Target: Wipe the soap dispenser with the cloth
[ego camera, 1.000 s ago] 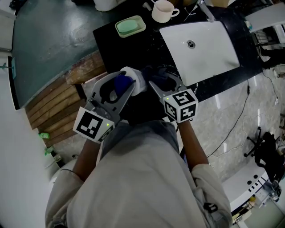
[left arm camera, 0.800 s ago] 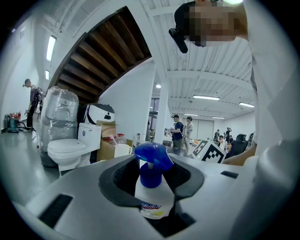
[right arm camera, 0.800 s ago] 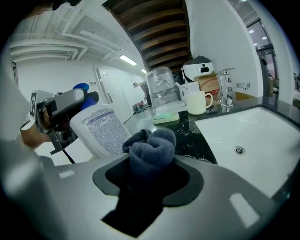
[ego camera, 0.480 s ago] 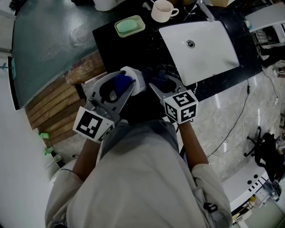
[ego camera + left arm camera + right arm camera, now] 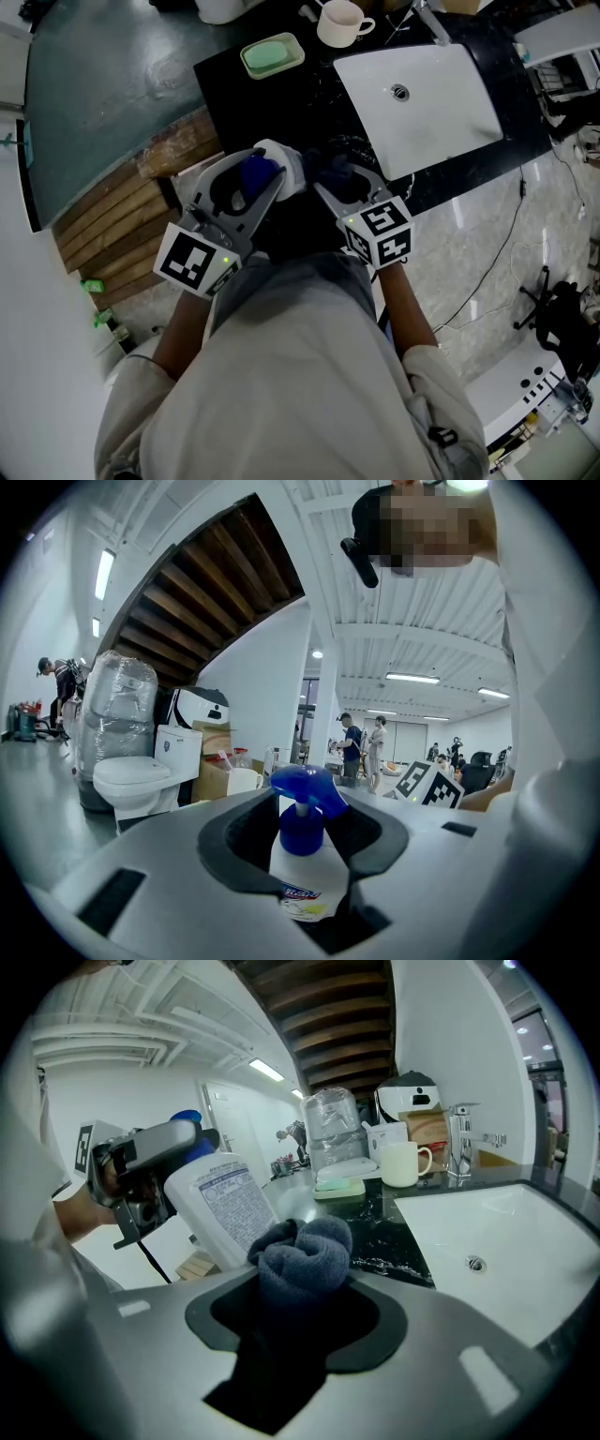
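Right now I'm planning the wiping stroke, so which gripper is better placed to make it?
Right. The right gripper is shut on the cloth, bunched beside the soap dispenser. The left gripper grips the soap dispenser, so it should probably just steady it.

Head view looks steeply down; cameras on the left tool (image 5: 265,165) and right tool (image 5: 347,169) look close along their jaws. All share the white, blue-pumped soap bottle (image 5: 255,174).
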`<state>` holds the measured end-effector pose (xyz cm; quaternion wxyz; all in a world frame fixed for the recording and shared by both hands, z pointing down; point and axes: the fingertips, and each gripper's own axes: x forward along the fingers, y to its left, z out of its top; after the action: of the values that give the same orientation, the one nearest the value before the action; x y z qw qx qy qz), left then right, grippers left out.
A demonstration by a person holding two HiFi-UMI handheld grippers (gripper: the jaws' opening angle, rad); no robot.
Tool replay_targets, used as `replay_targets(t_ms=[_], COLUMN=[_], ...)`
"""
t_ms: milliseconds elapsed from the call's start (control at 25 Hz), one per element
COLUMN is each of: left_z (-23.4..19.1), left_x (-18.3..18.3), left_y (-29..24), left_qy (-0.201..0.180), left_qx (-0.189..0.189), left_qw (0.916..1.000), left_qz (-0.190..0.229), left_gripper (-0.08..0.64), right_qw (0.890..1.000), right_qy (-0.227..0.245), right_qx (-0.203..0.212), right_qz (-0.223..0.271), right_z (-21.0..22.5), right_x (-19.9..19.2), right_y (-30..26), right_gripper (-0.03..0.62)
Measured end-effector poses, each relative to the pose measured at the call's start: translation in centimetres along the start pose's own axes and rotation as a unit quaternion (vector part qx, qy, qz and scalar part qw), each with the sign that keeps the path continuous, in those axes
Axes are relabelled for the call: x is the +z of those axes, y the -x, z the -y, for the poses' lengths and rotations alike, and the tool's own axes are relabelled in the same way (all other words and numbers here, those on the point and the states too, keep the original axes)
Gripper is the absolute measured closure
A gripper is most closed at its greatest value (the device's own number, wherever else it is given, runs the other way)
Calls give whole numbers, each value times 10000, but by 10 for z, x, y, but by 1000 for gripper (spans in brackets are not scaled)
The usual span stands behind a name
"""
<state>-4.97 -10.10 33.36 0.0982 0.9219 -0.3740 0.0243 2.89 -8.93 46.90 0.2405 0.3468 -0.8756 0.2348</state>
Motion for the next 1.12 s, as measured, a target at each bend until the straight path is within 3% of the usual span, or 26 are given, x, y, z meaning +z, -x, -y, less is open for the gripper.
replay_targets(t_ms=[1120], left_z=[7], left_x=[-1], left_y=[-5], left_qy=[-80], left_qx=[-134], left_qw=[9999], left_qz=[-54], left_gripper=[417], right_qw=[9987], right_qy=[-344], right_qx=[387], right_qz=[-36], right_z=[-19], right_x=[-12], right_y=[13], right_gripper=[419])
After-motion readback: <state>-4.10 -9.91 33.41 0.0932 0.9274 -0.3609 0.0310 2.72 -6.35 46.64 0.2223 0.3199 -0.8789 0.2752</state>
